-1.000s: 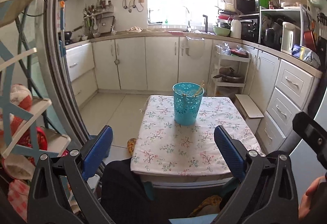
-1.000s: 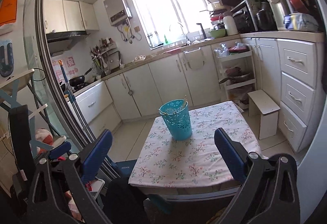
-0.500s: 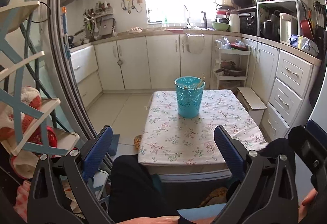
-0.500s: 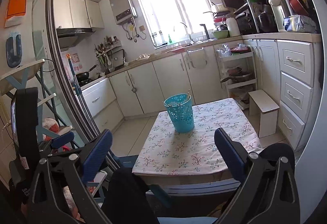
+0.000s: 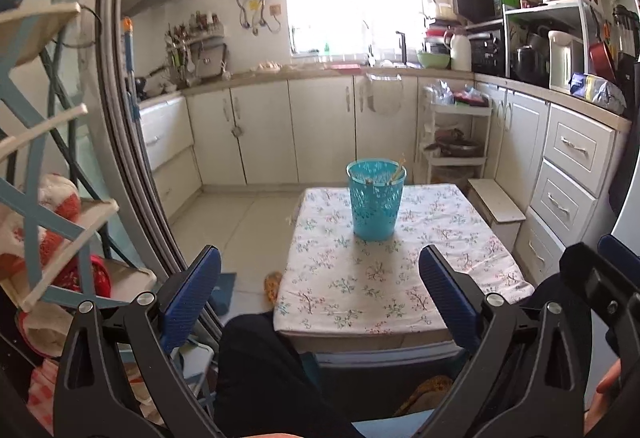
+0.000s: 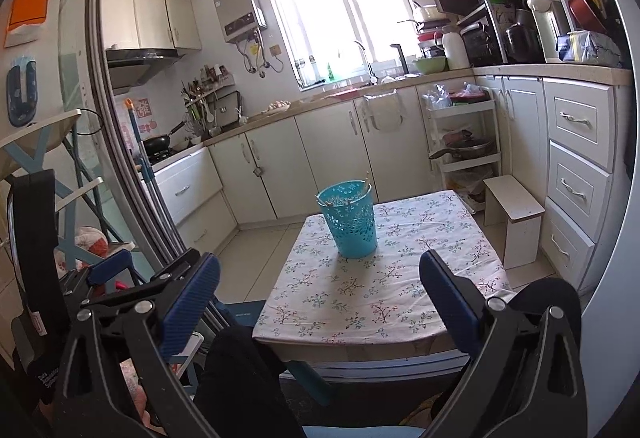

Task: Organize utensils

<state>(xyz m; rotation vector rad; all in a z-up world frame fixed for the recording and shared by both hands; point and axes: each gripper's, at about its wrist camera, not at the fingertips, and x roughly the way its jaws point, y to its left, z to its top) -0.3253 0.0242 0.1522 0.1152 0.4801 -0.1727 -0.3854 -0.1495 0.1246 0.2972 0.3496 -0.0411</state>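
A turquoise perforated basket [image 5: 375, 198] stands upright on the far half of a small table with a floral cloth [image 5: 384, 278]; it also shows in the right wrist view [image 6: 351, 218]. Thin utensil handles [image 5: 398, 171] stick out of its top. My left gripper [image 5: 320, 290] is open and empty, held back from the table's near edge. My right gripper [image 6: 320, 294] is open and empty too, also short of the table. The left gripper's body shows at the left of the right wrist view [image 6: 120, 278].
White kitchen cabinets [image 5: 320, 130] line the back and right walls. A white step stool [image 5: 496, 206] stands right of the table. A slim rolling cart [image 5: 456, 142] sits behind it. A blue-framed rack [image 5: 44, 198] and sliding door frame [image 5: 132, 158] are at left. The person's dark-clad knees [image 5: 260, 370] are below the table edge.
Both grippers have drawn back from the table and risen slightly; the basket looks smaller and farther. Both stay open and empty.
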